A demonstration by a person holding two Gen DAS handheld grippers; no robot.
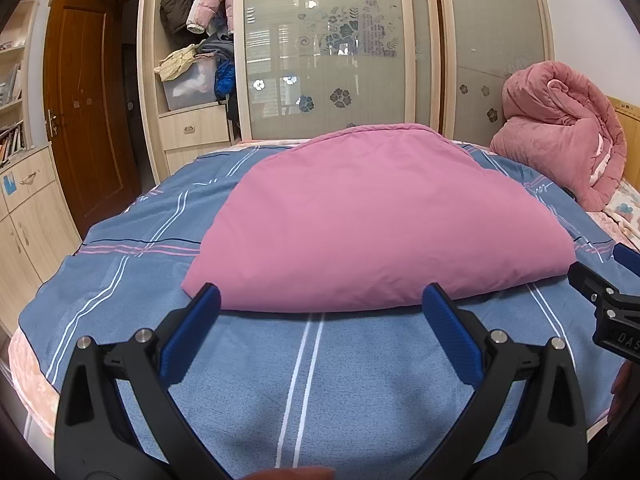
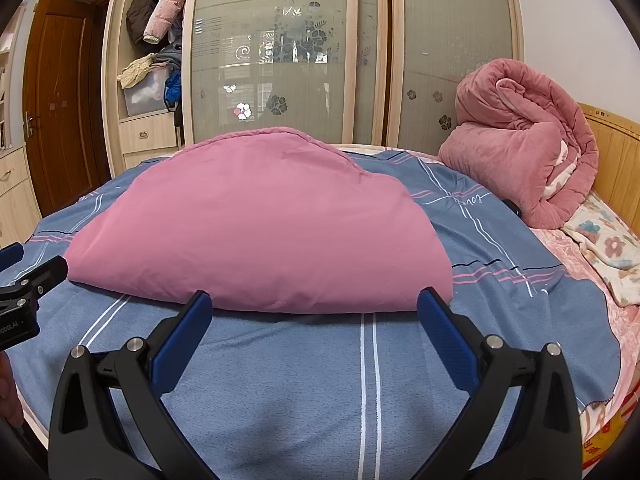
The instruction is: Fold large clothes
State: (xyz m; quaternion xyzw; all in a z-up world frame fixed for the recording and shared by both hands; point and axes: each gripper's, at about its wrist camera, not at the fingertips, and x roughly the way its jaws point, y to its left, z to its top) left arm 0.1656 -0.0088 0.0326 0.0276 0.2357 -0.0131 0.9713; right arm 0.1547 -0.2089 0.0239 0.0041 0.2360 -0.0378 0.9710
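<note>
At twelve o'clock on the bed (image 1: pixel 120 280): folded pink garment (image 1: pixel 372 220), unobstructed. My left gripper (image 1: pixel 320 304) and right gripper (image 2: pixel 314 306): both released, empty. At two o'clock: rolled pink quilt (image 2: pixel 520 148); wardrobe (image 2: pixel 272 48) behind.

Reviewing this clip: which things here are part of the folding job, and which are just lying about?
Job: folded pink quilt, left gripper, right gripper, both open, blue plaid sheet underneath.
Lying about: rolled pink blanket, floral bedding, wardrobe clothes.
</note>
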